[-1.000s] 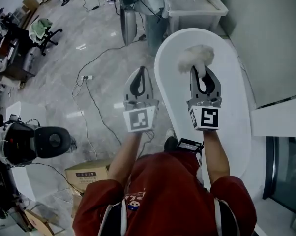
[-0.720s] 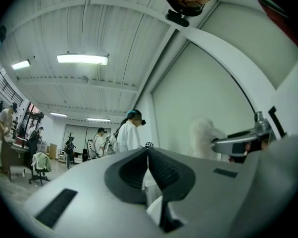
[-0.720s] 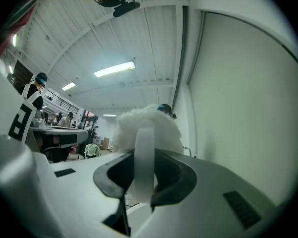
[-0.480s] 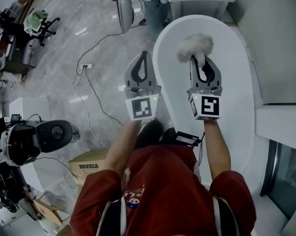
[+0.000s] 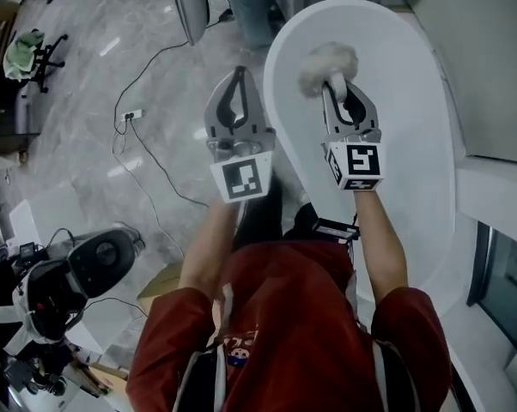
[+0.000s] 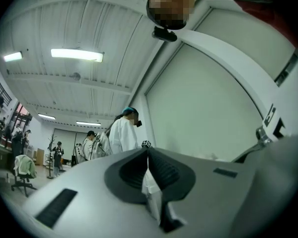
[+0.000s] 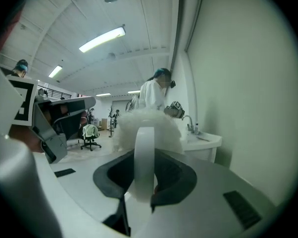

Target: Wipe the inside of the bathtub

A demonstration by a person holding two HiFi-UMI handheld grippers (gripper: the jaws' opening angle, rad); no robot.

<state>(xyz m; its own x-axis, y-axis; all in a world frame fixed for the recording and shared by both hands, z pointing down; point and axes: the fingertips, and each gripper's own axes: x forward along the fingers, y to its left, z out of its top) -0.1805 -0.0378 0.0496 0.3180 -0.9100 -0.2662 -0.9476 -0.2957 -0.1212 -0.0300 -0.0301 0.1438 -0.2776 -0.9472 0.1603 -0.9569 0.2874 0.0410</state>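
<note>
right gripper (image 5: pixel 335 89) clamping fluffy white duster (image 5: pixel 326 64), left gripper (image 5: pixel 238 75) closed empty, glossy oval bathtub (image 5: pixel 413 110)

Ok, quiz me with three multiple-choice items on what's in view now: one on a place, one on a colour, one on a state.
1. In the head view, the duster shows its fluffy head against:
A) a wooden table
B) the bathtub
C) a green mat

2. The duster's handle is:
A) red
B) black
C) white

3. The left gripper is:
A) shut and empty
B) wide open
C) shut on a sponge

Answers:
1 B: the fluffy head lies over the white basin in the head view.
2 C: the right gripper is clamped on a plain white handle.
3 A: the left gripper's jaws meet with nothing between them.
</note>
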